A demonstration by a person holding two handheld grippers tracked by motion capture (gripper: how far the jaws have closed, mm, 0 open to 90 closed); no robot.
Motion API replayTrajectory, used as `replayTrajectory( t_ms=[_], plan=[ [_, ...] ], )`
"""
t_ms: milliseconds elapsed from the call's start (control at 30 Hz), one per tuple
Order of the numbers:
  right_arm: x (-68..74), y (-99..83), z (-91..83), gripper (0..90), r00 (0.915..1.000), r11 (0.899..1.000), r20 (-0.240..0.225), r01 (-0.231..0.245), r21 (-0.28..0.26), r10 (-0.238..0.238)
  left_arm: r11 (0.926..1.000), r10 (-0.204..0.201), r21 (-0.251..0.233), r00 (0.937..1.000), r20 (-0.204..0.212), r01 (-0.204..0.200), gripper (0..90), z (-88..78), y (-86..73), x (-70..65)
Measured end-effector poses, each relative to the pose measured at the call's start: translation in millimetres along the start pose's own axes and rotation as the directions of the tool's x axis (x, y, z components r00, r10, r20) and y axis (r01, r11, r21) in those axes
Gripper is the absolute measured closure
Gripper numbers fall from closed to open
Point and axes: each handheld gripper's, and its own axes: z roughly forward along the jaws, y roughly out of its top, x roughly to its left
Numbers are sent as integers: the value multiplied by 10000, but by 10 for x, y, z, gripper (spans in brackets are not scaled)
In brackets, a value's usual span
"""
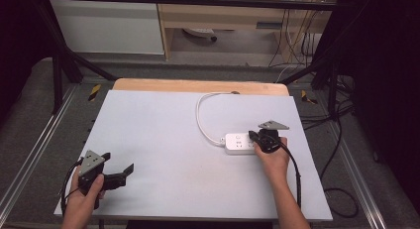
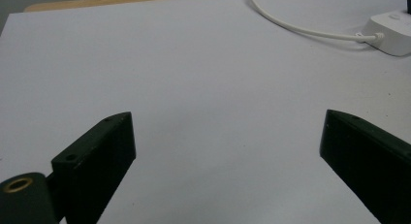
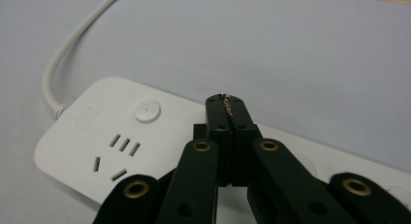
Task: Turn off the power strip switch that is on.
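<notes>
Two claws sit far apart on the tabletop [image 1: 163,140], and each pose reads as a role. Your right claw [image 3: 228,104] has its jaws pressed together with nothing between them, tips poised over the top face of the power strip [image 3: 92,136], just past its round button [image 3: 147,110] and beside the socket holes [image 3: 116,156]; closed jaws make a single blunt point, which suits poking or pressing a switch better than grasping, so that is probably why you hold them shut. Whether the tips actually touch the plastic I cannot tell. In the high view the strip lies right of center on the tabletop, under your right hand [image 1: 272,159], with its white cable [image 1: 200,117] looping away toward the far edge, slack enough that it should not tug the strip. Your left claw [image 1: 121,172] rests at the near left corner, jaws spread wide over bare surface and holding nothing, well apart from the strip; it looks parked out of the way, though if the strip slides under a push, you may want it closer to brace the body.
</notes>
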Motion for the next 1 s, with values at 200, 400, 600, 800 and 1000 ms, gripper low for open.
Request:
replayTrajectory(
  t_ms=[200, 400, 600, 800, 1000],
  plan=[
    [5, -1, -1, 900, 10000, 10000, 5, -29, 3, 29, 10000, 7, 2, 10000, 1, -7, 56, 0, 0, -1],
    [13, 2, 2, 900, 9998, 9998, 91, 175, 36, -175, 10000, 4, -6, 10000, 1, -4, 56, -1, 0, -1],
    [19, -1, 8, 900, 9997, 9997, 131, 224, 57, -225, 10000, 3, -10, 10000, -5, -3, 56, -3, 0, 1],
    [25, -2, 8, 900, 9996, 9997, 158, 234, 50, -235, 10000, -1, 0, 10000, 2, 1, 56, -1, 0, -1],
    [14, -1, 7, 900, 9997, 9997, 109, 237, 65, -237, 10000, -21, 7, 10000, 16, 21, 56, 0, -1, 7]
  ],
)
